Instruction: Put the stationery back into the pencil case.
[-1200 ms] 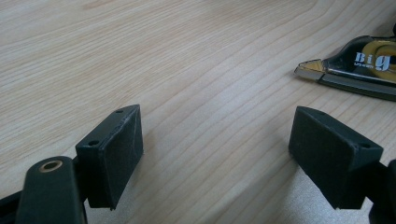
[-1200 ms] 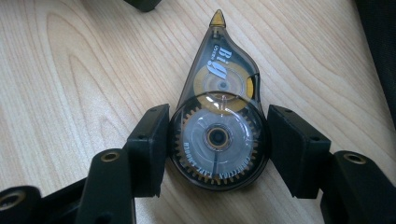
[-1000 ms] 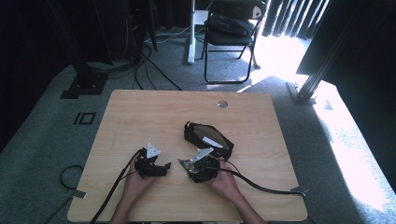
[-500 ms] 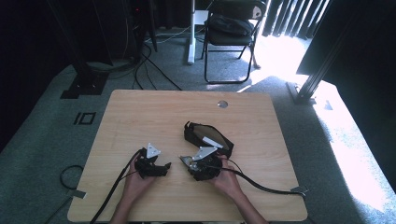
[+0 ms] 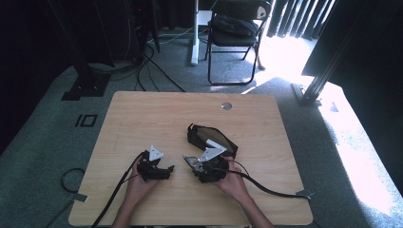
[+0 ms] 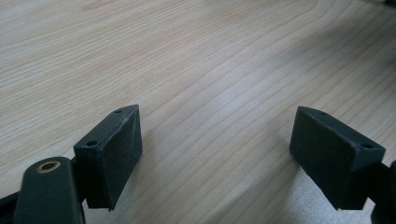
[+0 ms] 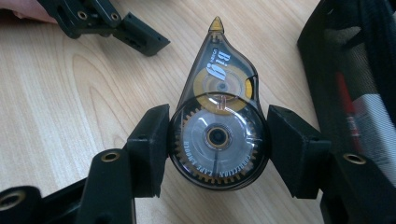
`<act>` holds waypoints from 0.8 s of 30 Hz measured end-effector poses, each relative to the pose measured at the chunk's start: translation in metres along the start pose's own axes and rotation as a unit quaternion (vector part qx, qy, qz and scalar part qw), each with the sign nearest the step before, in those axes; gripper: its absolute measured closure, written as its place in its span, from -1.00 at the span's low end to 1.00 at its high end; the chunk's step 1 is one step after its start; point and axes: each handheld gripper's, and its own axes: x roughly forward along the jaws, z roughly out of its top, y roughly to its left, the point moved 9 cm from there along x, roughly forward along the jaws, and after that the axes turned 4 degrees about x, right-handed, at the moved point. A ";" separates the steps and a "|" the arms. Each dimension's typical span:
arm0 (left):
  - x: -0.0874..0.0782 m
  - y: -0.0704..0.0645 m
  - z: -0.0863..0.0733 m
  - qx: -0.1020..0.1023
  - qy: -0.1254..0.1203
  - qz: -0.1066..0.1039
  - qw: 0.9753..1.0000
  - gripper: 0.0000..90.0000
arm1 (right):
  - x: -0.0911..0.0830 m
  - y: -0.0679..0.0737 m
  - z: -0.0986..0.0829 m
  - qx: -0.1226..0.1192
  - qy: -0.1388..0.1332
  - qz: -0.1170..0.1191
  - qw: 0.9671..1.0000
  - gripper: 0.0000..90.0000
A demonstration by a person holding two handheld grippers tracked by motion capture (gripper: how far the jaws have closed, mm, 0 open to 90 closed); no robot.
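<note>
A teardrop-shaped correction tape dispenser [image 7: 217, 126] of smoky clear plastic with a yellow tip lies flat just over the wooden table [image 5: 142, 118]. My right gripper [image 7: 217, 137] is shut on its round end, one jaw pressing each side. In the high view the right gripper [image 5: 191, 161] sits at the table's front middle, beside a black mesh pouch [image 5: 209, 137]. My left gripper [image 6: 217, 135] stands open over bare wood with nothing between its jaws. It lies left of the right one [image 5: 167, 169].
The open black pouch [image 7: 359, 70] lies close on the right of the tape, with a red pen inside. One of the left gripper's fingers [image 7: 140, 37] shows beyond the tape's tip. Cables trail off the table's front edge. A folding chair [image 5: 235, 28] stands beyond the table.
The right gripper has shifted slightly with the correction tape in it. The left gripper has stayed where it was.
</note>
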 end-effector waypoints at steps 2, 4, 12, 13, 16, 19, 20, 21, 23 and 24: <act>0.000 0.000 0.000 -0.001 -0.001 0.000 1.000 -0.64 | -0.003 0.000 0.002 -0.001 -0.003 0.000 1.000 -0.08; 0.000 0.000 0.000 -0.001 -0.001 0.001 1.000 -0.65 | -0.006 -0.001 0.003 0.001 -0.006 0.001 1.000 -0.08; 0.000 0.000 0.000 -0.001 -0.001 0.001 1.000 -0.65 | -0.015 -0.002 0.007 -0.002 -0.015 -0.002 1.000 -0.08; 0.000 0.000 0.000 -0.001 -0.001 0.001 1.000 -0.65 | -0.016 -0.001 0.007 -0.001 -0.015 -0.001 1.000 -0.08; 0.000 0.000 0.000 0.000 -0.001 0.001 1.000 -0.65 | -0.019 -0.002 0.008 -0.002 -0.019 -0.003 1.000 -0.08; 0.000 0.000 0.000 0.000 -0.001 0.000 1.000 -0.65 | -0.021 -0.002 0.009 -0.002 -0.021 -0.004 1.000 -0.08; 0.000 0.000 0.000 0.000 -0.001 0.000 1.000 -0.65 | -0.022 -0.002 0.010 -0.004 -0.021 -0.005 1.000 -0.08; 0.000 0.000 0.000 0.000 -0.001 0.000 1.000 -0.65 | -0.023 -0.002 0.010 -0.004 -0.022 -0.006 1.000 -0.08; 0.000 0.000 0.000 0.000 -0.001 0.000 1.000 -0.65 | -0.025 -0.002 0.011 -0.006 -0.025 -0.007 1.000 -0.08; 0.000 0.000 0.000 0.000 -0.001 0.000 1.000 -0.65 | -0.027 -0.002 0.011 -0.006 -0.026 -0.007 1.000 -0.08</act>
